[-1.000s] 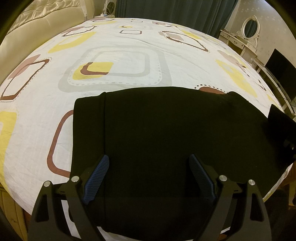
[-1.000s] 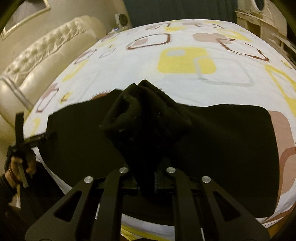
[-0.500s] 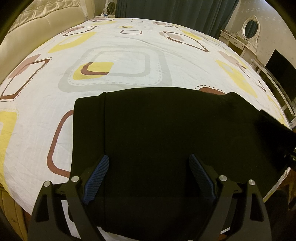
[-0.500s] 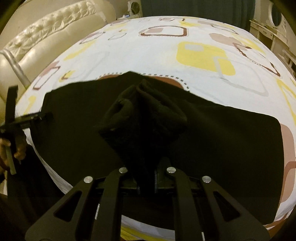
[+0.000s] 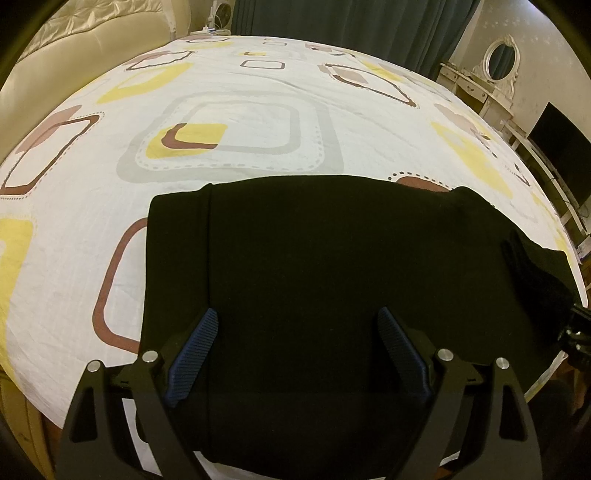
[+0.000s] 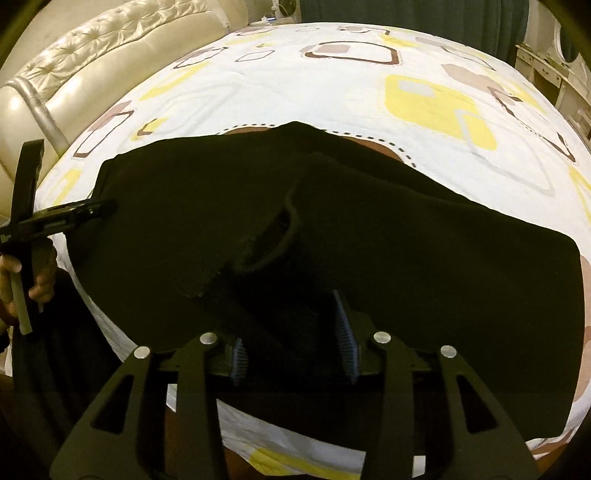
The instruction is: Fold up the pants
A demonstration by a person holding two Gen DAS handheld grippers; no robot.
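Observation:
Black pants [image 5: 332, 266] lie flat across the near edge of the bed. My left gripper [image 5: 297, 350] is open and hovers over their left part, with blue pads [image 5: 192, 343] spread wide. In the right wrist view the pants [image 6: 406, 258] show a loose fold of cloth [image 6: 266, 251] lying just ahead of my right gripper [image 6: 293, 332]. Its jaws stand apart with the blue pads [image 6: 343, 328] showing, and the cloth lies between and above them, not pinched. The left gripper also shows in the right wrist view [image 6: 55, 221] at the far left.
The bed sheet [image 5: 240, 122] is white with yellow, brown and grey squares. A cream tufted headboard [image 6: 92, 62] stands at the left. A dresser with an oval mirror [image 5: 498, 62] and a dark screen [image 5: 561, 158] stand at the right, dark curtains [image 5: 332, 22] behind.
My right gripper was shut on a bunch of pants cloth held up; now its jaws have opened and the cloth has dropped onto the pants. The left gripper has not moved.

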